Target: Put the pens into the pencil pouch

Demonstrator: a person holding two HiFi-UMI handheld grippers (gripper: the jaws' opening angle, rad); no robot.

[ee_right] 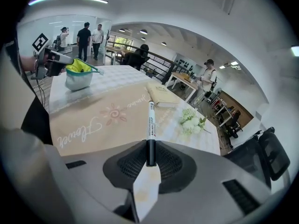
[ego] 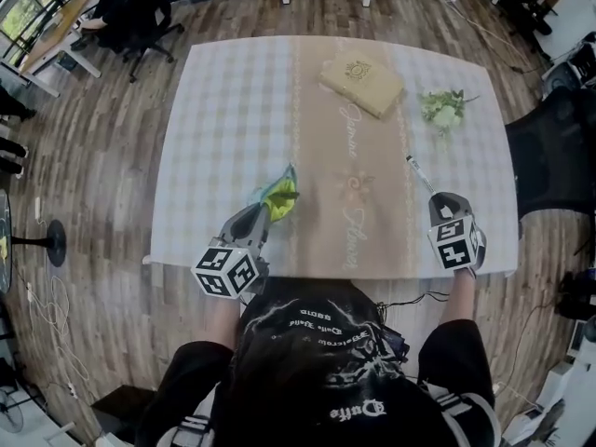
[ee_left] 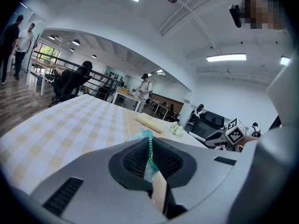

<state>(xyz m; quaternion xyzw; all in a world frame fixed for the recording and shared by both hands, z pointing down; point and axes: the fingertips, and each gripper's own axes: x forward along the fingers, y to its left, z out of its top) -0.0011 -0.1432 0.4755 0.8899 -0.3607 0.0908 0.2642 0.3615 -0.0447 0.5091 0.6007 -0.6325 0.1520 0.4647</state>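
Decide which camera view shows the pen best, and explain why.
The right gripper view: the pen fills the centre, clamped in the right gripper. The head view shows the pen small and thin; in the left gripper view I cannot make it out.

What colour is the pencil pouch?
The pencil pouch is pale blue outside, yellow-green inside; right gripper view shows it best.

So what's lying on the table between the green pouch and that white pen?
Nothing but cloth: the head view shows only the beige table runner between the teal-and-yellow fabric pouch and the white marker pen.
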